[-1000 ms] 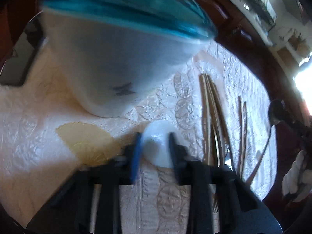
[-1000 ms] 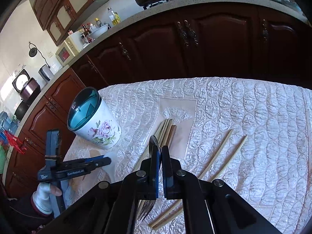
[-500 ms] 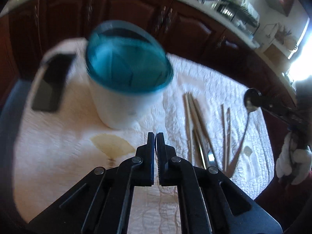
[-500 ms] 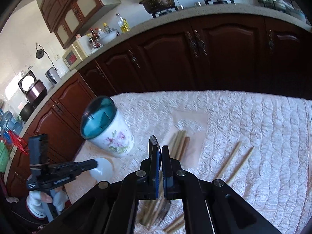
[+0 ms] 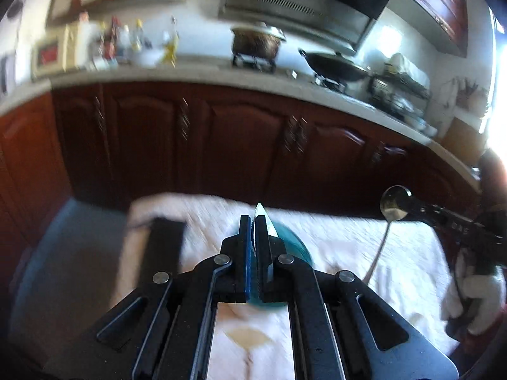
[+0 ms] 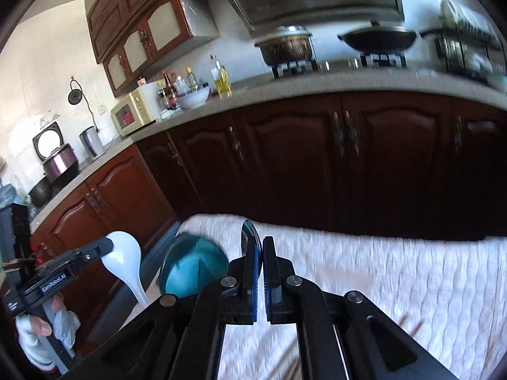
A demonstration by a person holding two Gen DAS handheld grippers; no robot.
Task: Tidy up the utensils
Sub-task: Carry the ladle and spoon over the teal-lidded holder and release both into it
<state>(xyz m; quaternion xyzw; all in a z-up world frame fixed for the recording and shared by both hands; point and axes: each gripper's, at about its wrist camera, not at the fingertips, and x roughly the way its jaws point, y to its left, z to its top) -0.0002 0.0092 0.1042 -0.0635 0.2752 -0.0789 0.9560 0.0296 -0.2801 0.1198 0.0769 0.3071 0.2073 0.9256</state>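
Aloft, both tongs pinch spoons: left [image 5: 252,221] white, right [image 6: 261,247] metal.

A home kitchen: dark wooden cabinets [image 6: 317,164] fill mid-frame, a pot [image 6: 286,46] and wok [image 6: 378,39] sit on burners above, a microwave [image 6: 133,114] at left.

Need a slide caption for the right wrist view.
Right gripper shut on a metal spoon, left gripper holding a white spoon, teal-rimmed cup between them.
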